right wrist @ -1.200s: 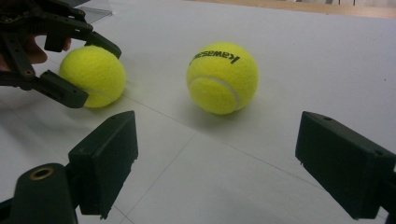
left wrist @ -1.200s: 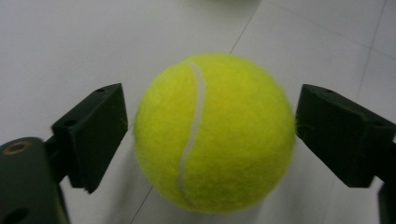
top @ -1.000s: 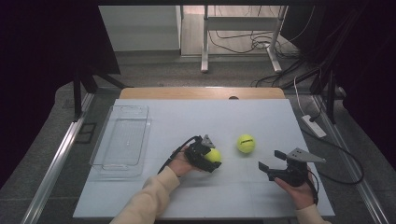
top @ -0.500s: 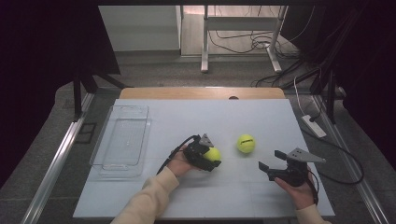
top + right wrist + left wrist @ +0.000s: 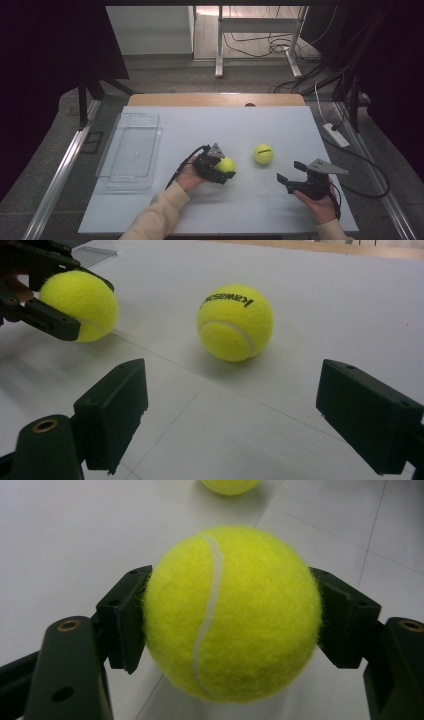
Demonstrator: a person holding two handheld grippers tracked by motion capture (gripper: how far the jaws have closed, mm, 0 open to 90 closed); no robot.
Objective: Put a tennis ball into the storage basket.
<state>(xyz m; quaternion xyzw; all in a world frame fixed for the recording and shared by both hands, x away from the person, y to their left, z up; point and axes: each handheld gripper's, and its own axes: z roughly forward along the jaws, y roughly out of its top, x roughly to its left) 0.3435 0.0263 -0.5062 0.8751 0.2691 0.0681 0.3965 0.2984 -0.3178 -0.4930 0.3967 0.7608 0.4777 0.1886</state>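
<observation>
Left gripper (image 5: pixel 226 169), at centre frame in the high view, has both jaws pressed against the sides of a tennis ball (image 5: pixel 232 612). Right gripper (image 5: pixel 289 174), lower right, jaws spread wide, nothing between them. Second tennis ball (image 5: pixel 263 154), printed "kawasaki", rests on the white table (image 5: pixel 260 125) between the two grippers, apart from both. Clear plastic tray (image 5: pixel 129 149) at left of frame.
</observation>
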